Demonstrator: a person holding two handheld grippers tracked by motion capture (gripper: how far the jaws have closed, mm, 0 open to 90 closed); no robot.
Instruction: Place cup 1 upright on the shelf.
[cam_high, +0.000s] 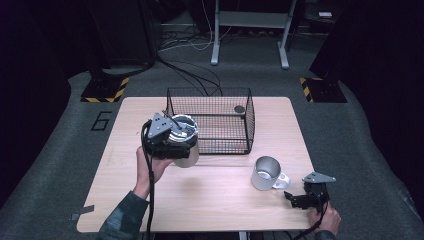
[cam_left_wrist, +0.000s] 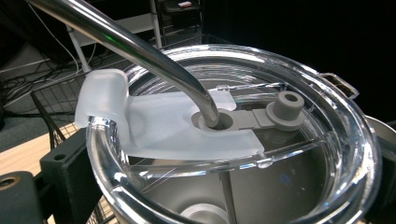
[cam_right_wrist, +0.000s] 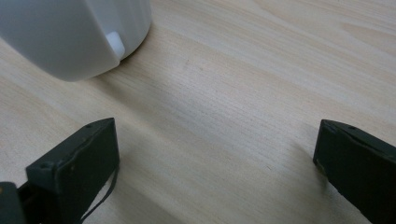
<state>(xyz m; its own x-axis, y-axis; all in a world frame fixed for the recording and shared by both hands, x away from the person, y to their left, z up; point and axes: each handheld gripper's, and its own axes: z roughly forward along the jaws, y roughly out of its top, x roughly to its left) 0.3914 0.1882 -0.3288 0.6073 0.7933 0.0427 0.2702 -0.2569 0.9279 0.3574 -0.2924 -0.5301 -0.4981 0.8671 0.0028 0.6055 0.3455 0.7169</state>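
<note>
A steel tumbler with a clear lid and a bent metal straw stands just left of the wire basket. My left gripper is shut on it from the left, one black finger against its side. I cannot tell whether its base touches the table. A pale metal mug stands at the front right, handle toward my right gripper. That gripper is open just short of the mug, with bare wood between its fingers.
The black wire basket holds a small dark round object in its back right corner. The wooden table ends close behind my right gripper. Cables and a desk frame lie on the floor beyond.
</note>
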